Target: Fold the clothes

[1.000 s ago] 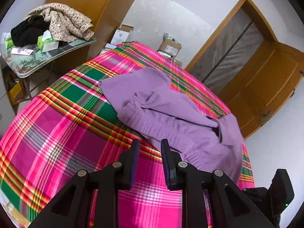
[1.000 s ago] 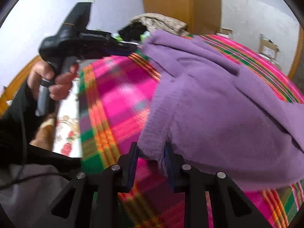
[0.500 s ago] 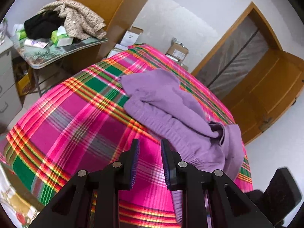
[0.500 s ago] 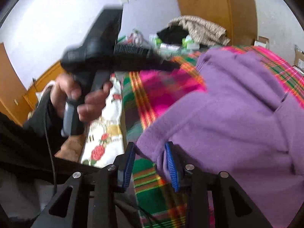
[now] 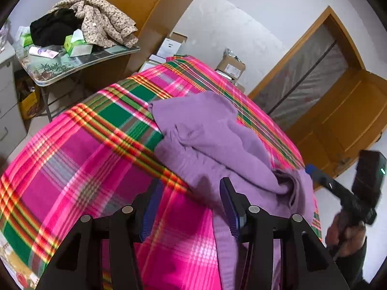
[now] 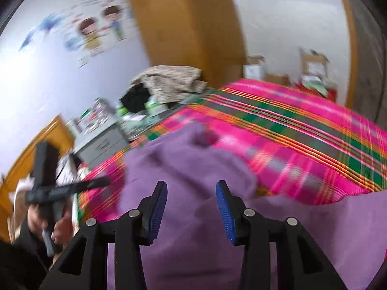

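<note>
A purple sweater lies rumpled on the pink and green plaid bedspread. My left gripper hovers at the sweater's near edge. Its jaws are opening and the pads press on nothing. In the right wrist view the sweater fills the foreground. My right gripper hangs just above it. Its jaws are opening too, and the cloth lies under them, not pinched. Each gripper shows in the other's view: the right gripper at the bed's far right, the left gripper at the left.
A side table left of the bed carries heaped clothes and tissue boxes. Cardboard boxes line the white wall behind the bed. A wooden door stands at the right. A grey drawer unit sits by the bed.
The right gripper has let go of the sweater's hem, opened wider and drawn away over the cloth. The left gripper's jaws have spread apart from nearly shut.
</note>
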Demonstrator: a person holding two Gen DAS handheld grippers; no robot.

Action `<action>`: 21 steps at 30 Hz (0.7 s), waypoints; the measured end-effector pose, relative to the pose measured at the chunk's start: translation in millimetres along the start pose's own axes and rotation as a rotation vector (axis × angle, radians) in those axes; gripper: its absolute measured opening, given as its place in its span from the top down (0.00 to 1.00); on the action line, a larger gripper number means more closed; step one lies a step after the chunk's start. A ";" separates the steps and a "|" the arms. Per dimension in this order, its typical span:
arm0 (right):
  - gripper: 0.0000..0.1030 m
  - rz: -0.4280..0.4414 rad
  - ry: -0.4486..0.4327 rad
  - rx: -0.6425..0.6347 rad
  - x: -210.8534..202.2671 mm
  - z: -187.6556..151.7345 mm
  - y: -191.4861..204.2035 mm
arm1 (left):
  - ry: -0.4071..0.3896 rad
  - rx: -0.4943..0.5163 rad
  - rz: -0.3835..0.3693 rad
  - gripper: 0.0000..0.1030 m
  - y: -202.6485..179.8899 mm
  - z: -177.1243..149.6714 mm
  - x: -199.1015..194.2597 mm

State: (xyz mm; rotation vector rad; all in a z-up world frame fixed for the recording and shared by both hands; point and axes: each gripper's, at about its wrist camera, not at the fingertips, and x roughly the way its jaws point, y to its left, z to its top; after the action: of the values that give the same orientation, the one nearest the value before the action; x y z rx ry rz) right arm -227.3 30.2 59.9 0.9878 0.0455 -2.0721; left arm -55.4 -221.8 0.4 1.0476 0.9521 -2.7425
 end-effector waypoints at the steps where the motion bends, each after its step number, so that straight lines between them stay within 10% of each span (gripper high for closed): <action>1: 0.58 -0.007 0.015 0.043 9.5 8.3 -15.3 | 0.001 -0.007 0.010 0.51 2.2 3.0 3.9; 7: 0.58 0.043 0.108 0.160 56.4 28.8 -63.7 | 0.000 -0.047 0.064 0.51 16.3 20.3 22.3; 21: 0.62 0.133 0.294 -0.011 142.0 45.6 -46.0 | 0.010 -0.037 0.077 0.51 20.4 41.2 54.9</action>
State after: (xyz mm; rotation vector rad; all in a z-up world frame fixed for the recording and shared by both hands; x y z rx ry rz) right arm -338.3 -49.2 -15.8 1.2474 0.1392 -1.7923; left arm -116.4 -252.8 -20.5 1.0701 0.9396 -2.6495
